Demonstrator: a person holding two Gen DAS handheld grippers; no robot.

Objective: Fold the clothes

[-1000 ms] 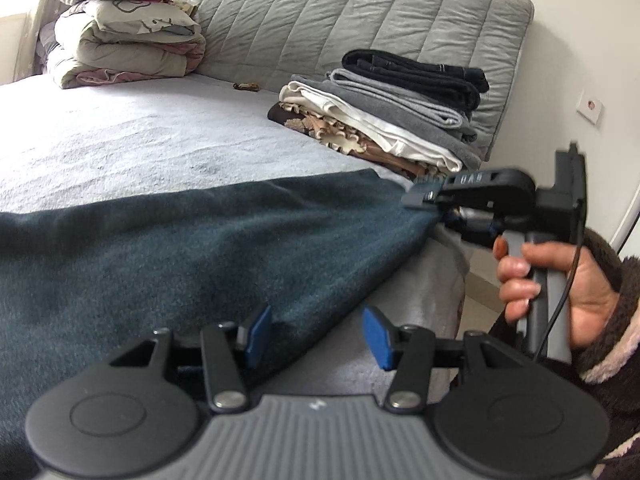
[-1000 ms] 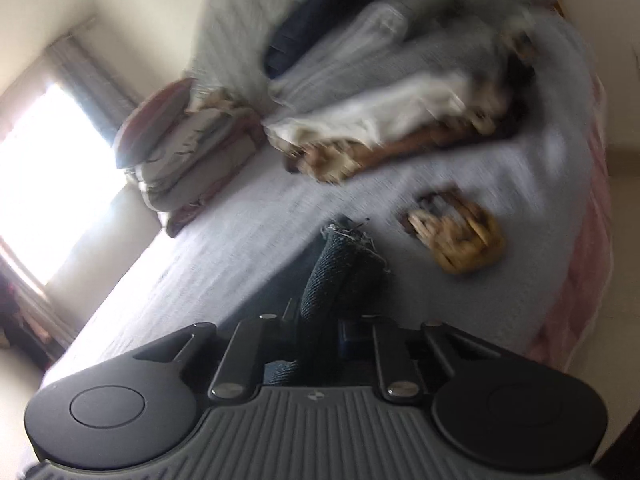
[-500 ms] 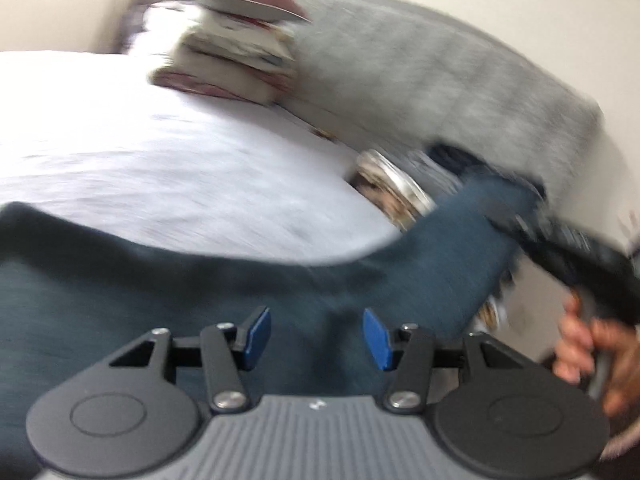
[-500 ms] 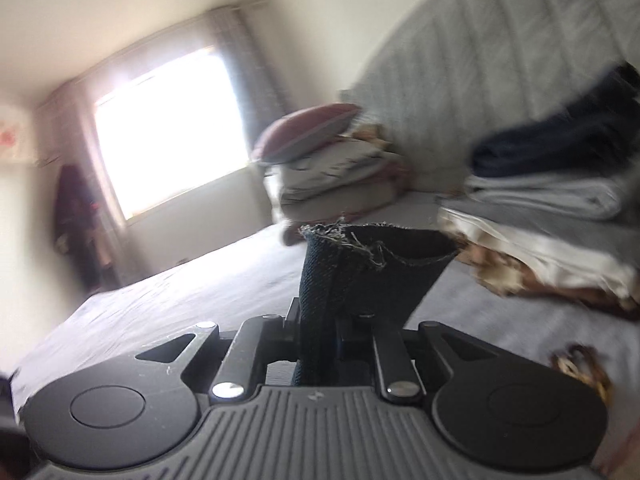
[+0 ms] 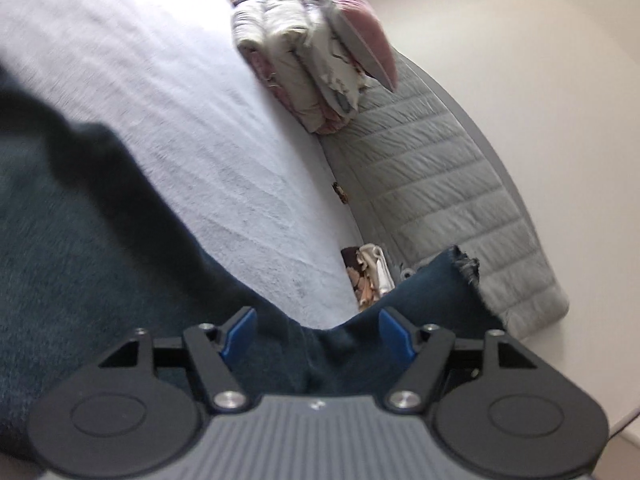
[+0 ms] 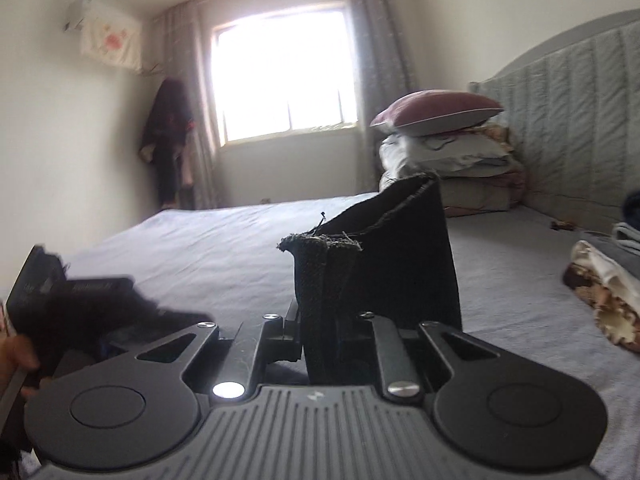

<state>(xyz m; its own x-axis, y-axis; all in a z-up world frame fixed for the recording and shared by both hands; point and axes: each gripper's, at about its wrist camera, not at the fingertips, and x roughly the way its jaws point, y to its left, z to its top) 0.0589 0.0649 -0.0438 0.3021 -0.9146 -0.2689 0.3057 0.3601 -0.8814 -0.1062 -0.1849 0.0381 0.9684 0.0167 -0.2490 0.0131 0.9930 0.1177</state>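
The bed (image 6: pixel 224 248), covered in a pale grey sheet, fills most of both views and serves as the landmark for everything else. At its head stands a grey quilted headboard (image 5: pixel 436 184), and against that, on the mattress, sits a stack of folded bedding (image 6: pixel 452 168) topped by a dusky pink pillow (image 6: pixel 436 114). Beyond the far side of the bed, a bright window (image 6: pixel 284 76) with grey curtains lights the room, and dark clothes hang in the corner (image 6: pixel 166 136) beside it. The dark blue jeans (image 5: pixel 92 248) lie spread across the near part of the bed, one leg rising off the sheet to a frayed hem (image 5: pixel 466 266) in front of the headboard. A pile of folded clothes (image 6: pixel 604 280) lies on the bed near the headboard, at the right-hand edge of the right wrist view. The right gripper (image 6: pixel 326 340) is clamped tight on the frayed jeans cuff (image 6: pixel 320 272), which stands up above the bed. The left gripper (image 5: pixel 316 334) has its jaws opening, blue pads (image 5: pixel 394 334) well apart; denim lies between them, but the pads do not press on it. A small brown object (image 5: pixel 340 192) lies on the sheet at the foot of the headboard.
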